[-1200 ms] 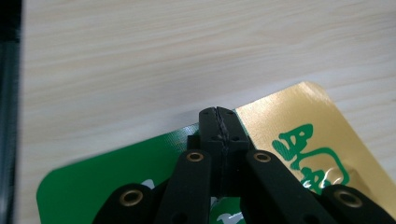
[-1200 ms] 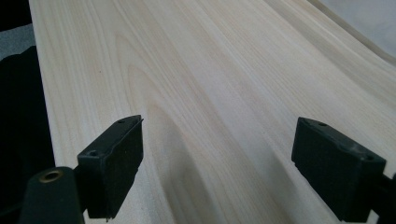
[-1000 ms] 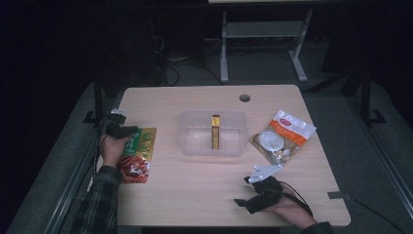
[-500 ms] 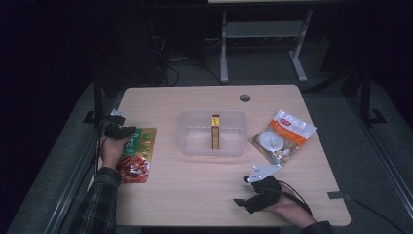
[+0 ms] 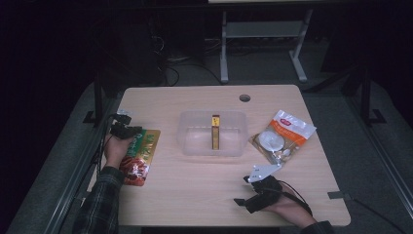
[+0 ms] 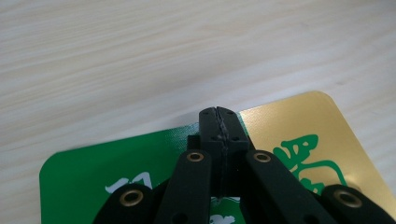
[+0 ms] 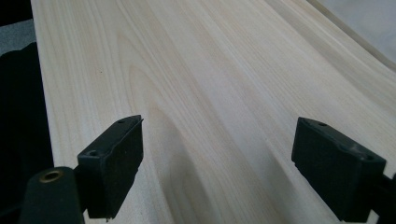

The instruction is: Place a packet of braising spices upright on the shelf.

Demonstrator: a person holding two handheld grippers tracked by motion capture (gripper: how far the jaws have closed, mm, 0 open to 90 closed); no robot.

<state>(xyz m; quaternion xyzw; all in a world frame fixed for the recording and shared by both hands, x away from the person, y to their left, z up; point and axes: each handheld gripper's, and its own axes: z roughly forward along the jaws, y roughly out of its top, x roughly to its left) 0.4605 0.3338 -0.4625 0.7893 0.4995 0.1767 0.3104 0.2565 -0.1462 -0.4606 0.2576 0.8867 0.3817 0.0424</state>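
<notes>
The green-and-gold snack packet (image 5: 140, 156) lay flat on the wooden table (image 5: 195, 195), well to the left of the clear plastic tub (image 5: 187, 146) at the table's middle, and the left gripper (image 6: 218, 122) had its two black jaws pressed together on the packet's far edge, where the green print met the gold. Inside the tub a narrow gold box (image 5: 215, 132) stood upright, and to the tub's right lay a white-and-orange bag (image 5: 285, 136). The right gripper (image 5: 260, 191) rested near the table's front edge, in front of and to the right of the tub, its jaws wide apart over bare wood with nothing between them.
</notes>
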